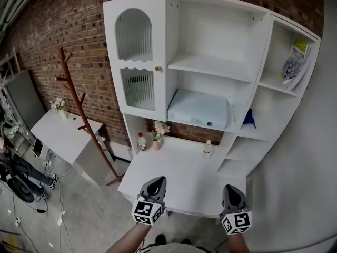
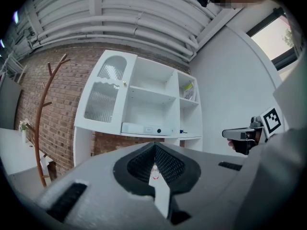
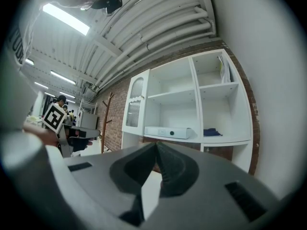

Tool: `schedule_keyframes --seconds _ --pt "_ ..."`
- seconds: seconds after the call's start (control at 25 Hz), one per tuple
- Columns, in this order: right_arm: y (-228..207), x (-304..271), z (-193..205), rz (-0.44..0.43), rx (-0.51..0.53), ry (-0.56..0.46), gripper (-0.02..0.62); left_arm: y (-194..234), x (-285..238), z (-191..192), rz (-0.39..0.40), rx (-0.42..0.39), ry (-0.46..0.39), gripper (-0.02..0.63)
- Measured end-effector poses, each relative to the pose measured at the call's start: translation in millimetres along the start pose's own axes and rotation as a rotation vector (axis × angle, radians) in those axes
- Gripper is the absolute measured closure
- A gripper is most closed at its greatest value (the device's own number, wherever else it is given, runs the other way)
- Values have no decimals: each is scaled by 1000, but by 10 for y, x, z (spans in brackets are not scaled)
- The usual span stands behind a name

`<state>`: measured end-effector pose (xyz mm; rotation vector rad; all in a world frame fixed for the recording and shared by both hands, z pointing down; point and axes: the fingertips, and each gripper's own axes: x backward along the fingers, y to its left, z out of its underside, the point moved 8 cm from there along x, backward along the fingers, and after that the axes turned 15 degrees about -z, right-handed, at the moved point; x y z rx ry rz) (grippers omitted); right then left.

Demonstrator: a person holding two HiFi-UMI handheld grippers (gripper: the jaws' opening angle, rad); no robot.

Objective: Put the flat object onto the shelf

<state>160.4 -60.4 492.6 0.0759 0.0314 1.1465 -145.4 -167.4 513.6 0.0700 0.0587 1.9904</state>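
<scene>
Two grippers are held low and near, just short of the front edge of the white desk top (image 1: 179, 181). The left gripper (image 1: 156, 180) is shut, tip to tip, with nothing between its jaws. The right gripper (image 1: 232, 188) is likewise closed and empty.

Farther in, a red-capped bottle (image 1: 141, 141), a small vase of flowers (image 1: 158, 132) and a second bottle (image 1: 207, 148) are set along the back of the desk. Above them the flat box (image 1: 199, 109) is seen lying level on the lower middle shelf of the cabinet (image 1: 158, 15), well apart from both grippers.

The box is judged to be either already placed or not yet reached for. If it is to be moved, both sets of jaws should be opened wide first. The box is best taken at its two short ends and kept level, so that it is not knocked against the shelf board above or the bottles below.

Only in the head view is the desk top laid out with its bottles and flowers. In the gripper views it is largely masked by the gripper bodies, but the ceiling pipes are shown there, and each gripper is seen side-on from the other.
</scene>
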Motion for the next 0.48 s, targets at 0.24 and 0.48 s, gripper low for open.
schedule_keyframes --seconds 0.24,0.48 --pt "5 -26 -19 -8 -2 -9 566 21 -30 -14 1 -3 -9 581" --pt "-16 -28 -71 -15 7 -7 566 14 -36 -37 -5 0 -10 581"
